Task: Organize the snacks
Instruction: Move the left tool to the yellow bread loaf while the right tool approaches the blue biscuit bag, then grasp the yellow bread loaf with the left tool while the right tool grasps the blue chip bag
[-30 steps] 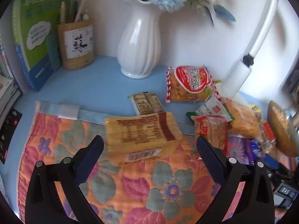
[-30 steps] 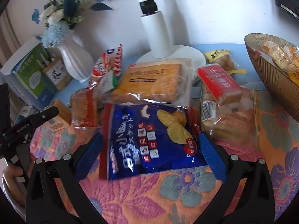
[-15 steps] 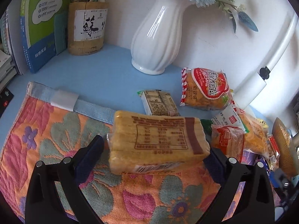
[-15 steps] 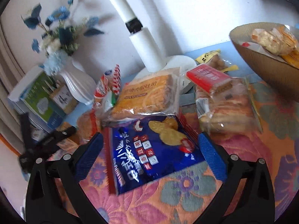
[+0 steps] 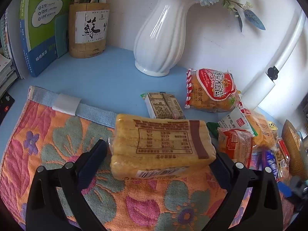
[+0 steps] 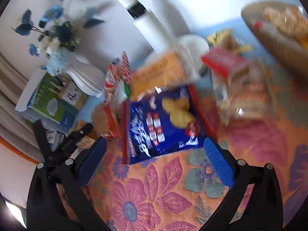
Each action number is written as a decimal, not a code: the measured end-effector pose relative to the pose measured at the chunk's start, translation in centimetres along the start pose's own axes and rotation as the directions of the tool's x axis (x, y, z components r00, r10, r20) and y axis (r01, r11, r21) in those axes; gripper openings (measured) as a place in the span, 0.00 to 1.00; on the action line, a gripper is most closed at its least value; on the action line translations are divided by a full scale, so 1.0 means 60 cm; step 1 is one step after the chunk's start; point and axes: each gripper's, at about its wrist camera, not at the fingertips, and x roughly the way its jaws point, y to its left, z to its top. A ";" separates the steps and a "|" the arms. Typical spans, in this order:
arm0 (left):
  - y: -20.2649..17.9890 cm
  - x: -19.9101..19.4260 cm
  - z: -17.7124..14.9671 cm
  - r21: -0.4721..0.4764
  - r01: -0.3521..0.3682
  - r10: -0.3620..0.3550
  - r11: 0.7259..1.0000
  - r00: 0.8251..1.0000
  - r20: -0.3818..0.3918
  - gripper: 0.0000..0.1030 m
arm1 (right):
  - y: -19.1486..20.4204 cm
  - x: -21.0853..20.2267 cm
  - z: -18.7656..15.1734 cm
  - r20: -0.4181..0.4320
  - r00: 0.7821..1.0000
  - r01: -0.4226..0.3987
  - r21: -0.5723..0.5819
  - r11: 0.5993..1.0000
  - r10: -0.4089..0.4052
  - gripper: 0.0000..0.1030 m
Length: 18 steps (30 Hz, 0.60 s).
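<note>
The floral cloth (image 5: 48, 150) carries most of the snacks; the woven bowl (image 6: 273, 38) sits at its far right w/ a few packs already in it. Left gripper (image 5: 159, 154) pinches the yellow cake pack (image 5: 161, 144) by its 2 ends, raised off the cloth: soft wrap, could sag or slip. Right gripper (image 6: 154, 157) gapes wide, holding nothing, near the blue chip bag (image 6: 163, 121); view blurred, so probably moving, and a rushed close may miss.
</note>
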 end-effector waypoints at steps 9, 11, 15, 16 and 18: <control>0.000 0.003 0.001 0.000 0.004 -0.004 1.000 1.000 -0.003 0.95 | 0.003 0.094 0.044 -0.112 0.990 0.065 -0.155 0.986 -0.083 0.97; 0.002 0.003 0.001 -0.005 0.009 -0.009 1.000 1.000 -0.002 0.95 | 0.017 0.109 0.021 -0.040 0.991 0.112 -0.246 0.963 -0.126 0.97; -0.003 0.005 0.000 0.006 -0.009 0.009 1.000 1.000 -0.007 0.95 | 0.044 0.125 0.000 -0.012 0.975 0.205 -0.334 0.920 -0.222 0.97; -0.005 0.005 0.000 0.010 -0.013 0.013 1.000 1.000 -0.008 0.95 | 0.038 0.121 0.002 -0.013 0.980 0.183 -0.314 0.931 -0.197 0.97; -0.006 0.006 0.000 0.014 -0.018 0.018 1.000 1.000 -0.009 0.95 | 0.032 0.118 0.002 -0.011 0.985 0.163 -0.297 0.941 -0.174 0.97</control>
